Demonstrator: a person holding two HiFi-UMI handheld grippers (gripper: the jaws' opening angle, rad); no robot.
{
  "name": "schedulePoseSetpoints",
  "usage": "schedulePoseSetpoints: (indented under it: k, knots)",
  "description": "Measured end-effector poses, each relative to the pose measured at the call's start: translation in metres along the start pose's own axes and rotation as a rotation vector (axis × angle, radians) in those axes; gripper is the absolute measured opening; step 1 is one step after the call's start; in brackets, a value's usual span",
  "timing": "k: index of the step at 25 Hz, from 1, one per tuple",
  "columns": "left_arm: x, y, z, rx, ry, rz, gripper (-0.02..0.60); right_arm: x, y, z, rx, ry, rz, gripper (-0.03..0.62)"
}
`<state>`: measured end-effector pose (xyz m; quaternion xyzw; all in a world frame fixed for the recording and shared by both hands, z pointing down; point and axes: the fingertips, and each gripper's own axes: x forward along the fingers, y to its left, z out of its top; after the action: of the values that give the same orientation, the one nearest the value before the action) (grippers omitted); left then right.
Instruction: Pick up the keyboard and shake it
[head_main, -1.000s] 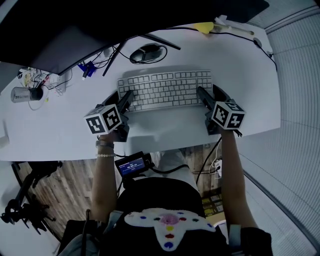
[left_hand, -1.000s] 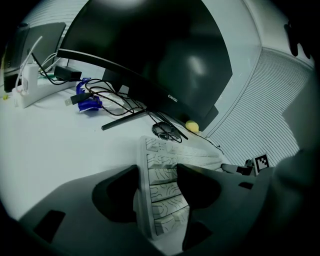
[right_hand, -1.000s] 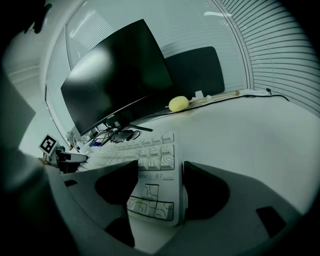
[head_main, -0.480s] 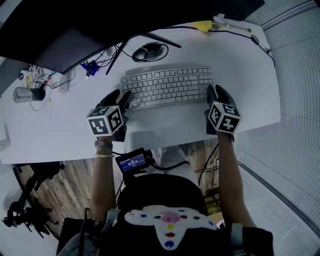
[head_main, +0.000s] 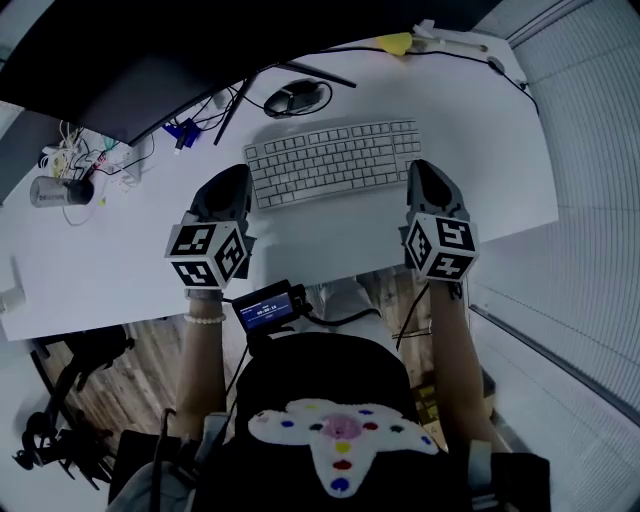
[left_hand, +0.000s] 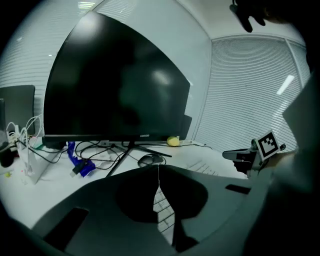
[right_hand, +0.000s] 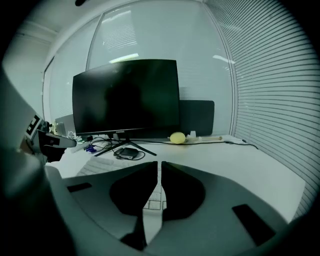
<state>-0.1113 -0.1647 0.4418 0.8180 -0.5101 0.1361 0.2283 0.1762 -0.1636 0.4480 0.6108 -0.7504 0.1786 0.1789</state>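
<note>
**Both claws shut on nothing, keyboard on desk**

Keyboard (head_main: 335, 160) lies flat on the desk (head_main: 130, 260), between the two grippers. Left gripper (head_main: 228, 188) and right gripper (head_main: 425, 180) have just been closing. Jaws now meet with nothing between them, tips just off the keyboard's ends. Risk, as I judge it: a lift from here brings up no keyboard. An uneven re-grip at one end would tilt it, or shove it into the mouse (head_main: 290, 98) behind.
</note>
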Motion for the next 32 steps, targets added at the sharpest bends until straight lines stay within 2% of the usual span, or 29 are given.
schedulePoseSetpoints:
  k: [8, 15, 23, 32]
  knots:
    - [-0.026, -0.046, 0.051, 0.128, -0.12, -0.117, 0.017, -0.046, 0.032, 0.039, -0.008, -0.122, 0.024, 0.044]
    - [-0.05, -0.082, 0.073, 0.225, -0.17, -0.193, 0.017, -0.086, 0.047, 0.064, -0.019, -0.202, 0.03, 0.041]
    - [-0.064, -0.107, 0.082, 0.27, -0.179, -0.263, 0.017, -0.114, 0.06, 0.079, -0.023, -0.253, 0.049, 0.041]
    - [-0.072, -0.115, 0.083, 0.307, -0.19, -0.273, 0.015, -0.122, 0.071, 0.084, -0.05, -0.263, 0.062, 0.04]
